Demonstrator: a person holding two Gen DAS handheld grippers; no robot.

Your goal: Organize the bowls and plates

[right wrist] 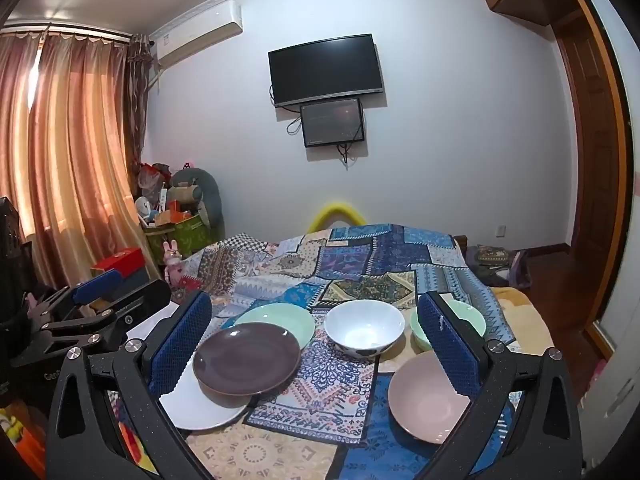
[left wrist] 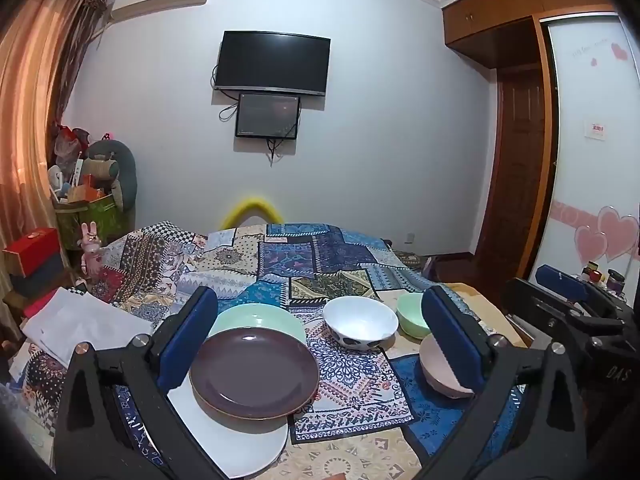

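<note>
On the patchwork cloth (left wrist: 344, 384) a dark brown plate (left wrist: 254, 372) lies overlapping a white plate (left wrist: 236, 436) and a pale green plate (left wrist: 260, 318). To the right stand a white bowl with dark spots (left wrist: 360, 322), a green bowl (left wrist: 412, 314) and a pink bowl (left wrist: 438, 372). My left gripper (left wrist: 320, 344) is open and empty, held above the dishes. My right gripper (right wrist: 316, 348) is open and empty, above the same dishes: brown plate (right wrist: 246, 358), white bowl (right wrist: 364, 328), pink bowl (right wrist: 428, 396), green bowl (right wrist: 476, 318). The right gripper also shows at the right of the left wrist view (left wrist: 568, 300).
The cloth covers a bed (right wrist: 360, 264). White papers (left wrist: 80, 324) lie at its left edge. Boxes and a green bin of toys (left wrist: 92, 212) stand by the curtain. A wardrobe and a door (left wrist: 516, 168) are on the right. A TV (left wrist: 272, 64) hangs on the far wall.
</note>
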